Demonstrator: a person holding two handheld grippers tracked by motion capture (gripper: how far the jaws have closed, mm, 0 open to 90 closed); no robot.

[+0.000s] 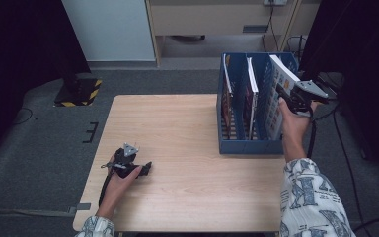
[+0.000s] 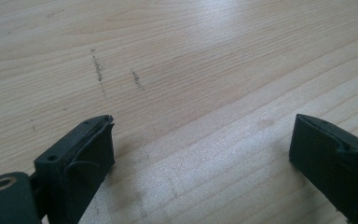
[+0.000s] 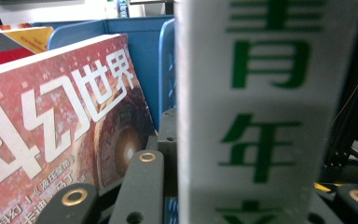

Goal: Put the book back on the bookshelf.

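**Right gripper on the white magazine, left one parked on the table**

So the right gripper [image 1: 287, 97] is up at the blue file rack [image 1: 242, 145] on the right side of the wooden table [image 1: 177, 133], and it's got hold of the white magazine [image 1: 282, 69] in the rightmost slot. In the right gripper view the jaws are clamped on the magazine's spine [image 3: 261, 116], white with green characters, which runs straight up between them. The magazine leans a bit in its compartment, with its top edge sticking out above the rack wall. Next slot over there's a red magazine [image 3: 60, 126] with big white characters on the cover, and another one stands in the leftmost slot.

The left gripper [image 1: 145, 169] is resting on the table near the front left corner, well apart from the rack. Its jaws are spread wide with just bare wood between them, holding nothing.
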